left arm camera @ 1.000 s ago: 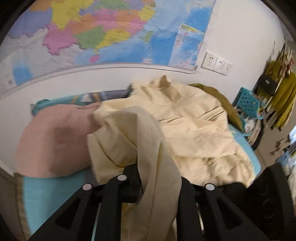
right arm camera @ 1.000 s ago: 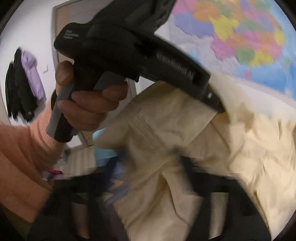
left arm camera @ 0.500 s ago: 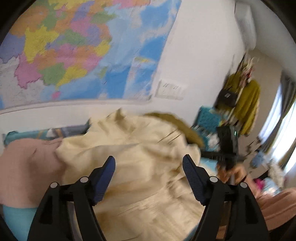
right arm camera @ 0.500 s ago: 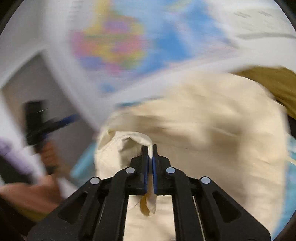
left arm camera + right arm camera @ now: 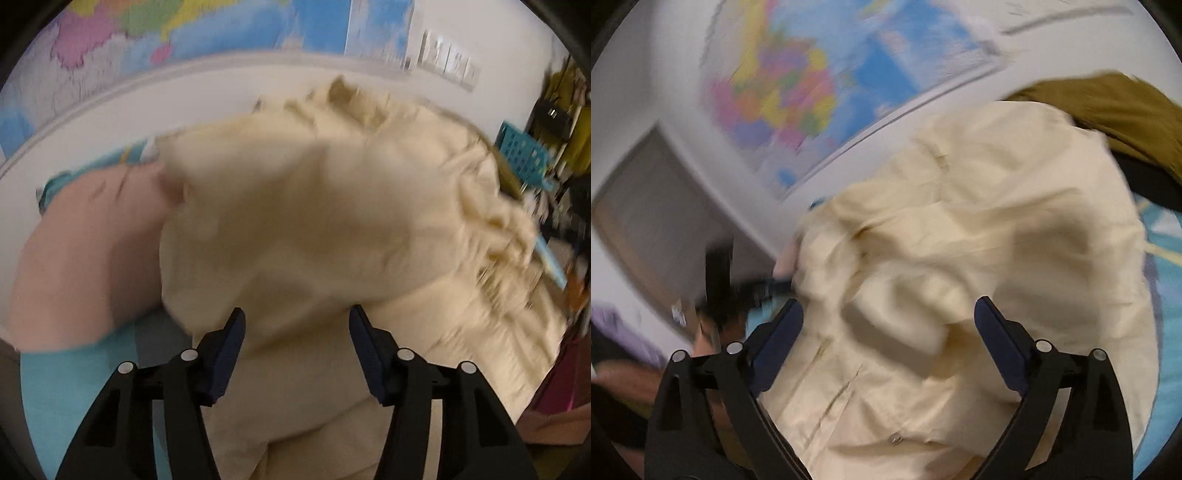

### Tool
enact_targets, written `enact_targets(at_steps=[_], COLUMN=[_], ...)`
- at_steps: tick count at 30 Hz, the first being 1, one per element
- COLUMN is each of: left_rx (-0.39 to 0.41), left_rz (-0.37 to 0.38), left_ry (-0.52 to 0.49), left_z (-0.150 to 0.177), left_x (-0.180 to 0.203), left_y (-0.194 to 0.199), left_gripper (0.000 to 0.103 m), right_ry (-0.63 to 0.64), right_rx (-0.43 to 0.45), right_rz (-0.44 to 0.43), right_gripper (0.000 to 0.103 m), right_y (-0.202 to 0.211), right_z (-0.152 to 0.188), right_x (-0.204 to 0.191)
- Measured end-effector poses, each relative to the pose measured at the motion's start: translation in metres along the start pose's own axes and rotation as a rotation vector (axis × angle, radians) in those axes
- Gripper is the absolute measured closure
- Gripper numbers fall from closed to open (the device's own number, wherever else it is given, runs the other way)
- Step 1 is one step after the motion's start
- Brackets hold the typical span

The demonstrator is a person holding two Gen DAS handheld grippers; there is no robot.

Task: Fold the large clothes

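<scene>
A large cream shirt (image 5: 332,221) lies crumpled on the bed and fills both views. My left gripper (image 5: 295,321) hovers low over its near edge. Its jaws stand apart and are closing, with cloth between them but not pressed by the pads. In the right wrist view my right gripper (image 5: 888,314) is opening wide over a loose fold of the cream shirt (image 5: 997,221), near a button on the placket. The fold lies between the fingers and neither pad touches it.
A pink garment (image 5: 85,258) lies left of the shirt on the turquoise bed sheet (image 5: 74,387). An olive garment (image 5: 1108,107) sits behind the shirt. A blue basket (image 5: 524,158) stands at the right. A wall map (image 5: 221,26) hangs behind the bed.
The left gripper let go of the cream fold it held, opened, then sank toward the shirt. The right gripper swung across, pinched a fold, and has now spread wide and released it.
</scene>
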State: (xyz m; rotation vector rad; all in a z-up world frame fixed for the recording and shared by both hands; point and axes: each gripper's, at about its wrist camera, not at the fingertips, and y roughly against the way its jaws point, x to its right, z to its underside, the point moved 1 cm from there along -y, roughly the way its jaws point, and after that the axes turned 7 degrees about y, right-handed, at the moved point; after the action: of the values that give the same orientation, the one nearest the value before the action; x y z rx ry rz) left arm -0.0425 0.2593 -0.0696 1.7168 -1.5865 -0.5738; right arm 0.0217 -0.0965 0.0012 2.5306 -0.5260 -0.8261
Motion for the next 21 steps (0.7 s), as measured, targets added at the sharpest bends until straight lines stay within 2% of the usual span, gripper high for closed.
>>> enact_targets(at_steps=[3, 5, 6, 7, 8, 9, 11, 13, 16, 18, 19, 20, 21], left_rx=[0.033, 0.021, 0.015, 0.014, 0.022, 0.036, 0.051, 0.061, 0.09, 0.072, 0.061, 0.049, 0.042], left_rz=[0.009, 0.009, -0.004, -0.02, -0.041, -0.066, -0.081, -0.059, -0.111, -0.134, -0.132, -0.138, -0.144], left_ry=[-0.014, -0.025, -0.023, -0.018, -0.007, 0.012, 0.046, 0.091, 0.12, 0.136, 0.142, 0.142, 0.138], left_z=[-0.018, -0.028, -0.033, -0.037, -0.04, -0.045, -0.056, -0.065, -0.074, -0.076, -0.075, -0.073, -0.071], left_x=[0.009, 0.013, 0.014, 0.013, 0.01, 0.006, 0.002, -0.004, -0.007, -0.011, -0.013, -0.014, -0.014], left_y=[0.0, -0.01, -0.017, -0.023, -0.029, -0.034, -0.041, -0.045, -0.052, -0.063, -0.067, -0.072, -0.075], left_gripper=[0.044, 0.044, 0.044, 0.044, 0.044, 0.045, 0.049, 0.054, 0.054, 0.054, 0.054, 0.053, 0.053], right_ry=[0.118, 0.141, 0.133, 0.136, 0.151, 0.139, 0.055, 0.018, -0.045, -0.06, -0.075, -0.09, -0.105], right_rx=[-0.066, -0.131, -0.163, -0.159, -0.137, -0.109, -0.031, 0.0, -0.036, -0.106, -0.141, -0.158, -0.154], right_rz=[0.114, 0.17, 0.153, 0.148, 0.162, 0.143, 0.097, 0.106, 0.174, 0.249, 0.253, 0.25, 0.249], right_gripper=[0.01, 0.029, 0.054, 0.068, 0.071, 0.079, 0.08, 0.08, 0.082, 0.081, 0.081, 0.078, 0.063], right_y=[-0.018, -0.03, -0.04, -0.041, -0.037, -0.029, -0.014, -0.01, -0.028, -0.05, -0.058, -0.06, -0.06], right_z=[0.006, 0.013, 0.011, 0.006, -0.002, -0.011, -0.037, -0.062, -0.084, -0.085, -0.079, -0.072, -0.067], right_x=[-0.015, -0.01, -0.008, -0.007, -0.007, -0.005, 0.009, 0.021, 0.045, 0.063, 0.072, 0.079, 0.082])
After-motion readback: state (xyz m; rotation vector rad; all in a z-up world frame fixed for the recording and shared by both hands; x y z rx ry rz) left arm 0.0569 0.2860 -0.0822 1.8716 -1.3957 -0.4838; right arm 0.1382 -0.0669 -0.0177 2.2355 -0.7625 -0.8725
